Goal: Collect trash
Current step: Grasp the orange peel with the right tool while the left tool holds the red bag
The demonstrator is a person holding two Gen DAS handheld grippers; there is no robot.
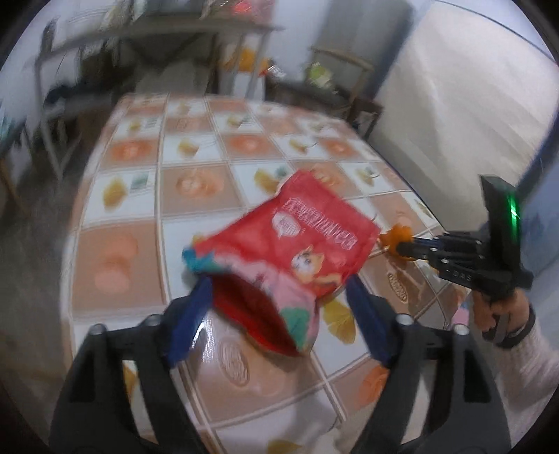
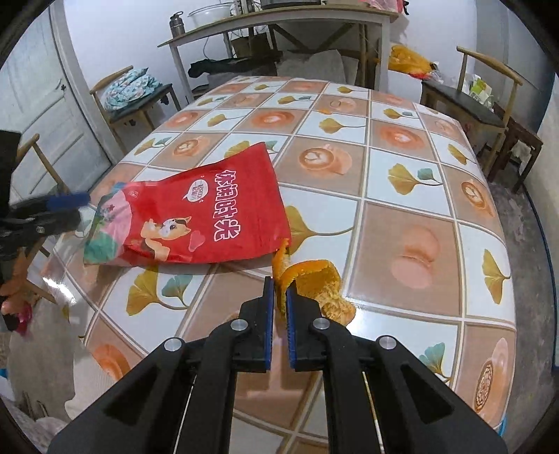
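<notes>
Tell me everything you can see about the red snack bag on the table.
The red snack bag is a glossy, crinkled plastic-looking pouch with white lettering, a cartoon squirrel and a pink and teal end. It lies flat on the tiled-pattern tablecloth. Its teal end sits between the open fingers of the left gripper, which do not press on it. The orange peel pinched by the right gripper reaches its opposite corner; whether they touch is unclear.

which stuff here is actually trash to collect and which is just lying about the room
Belongs to the job:
- red snack bag, on the table, between the open left gripper jaws
- orange peel, pinched in the right gripper

Just lying about:
- chairs
- metal bottle on the side desk
- folded cloth on a chair
</notes>
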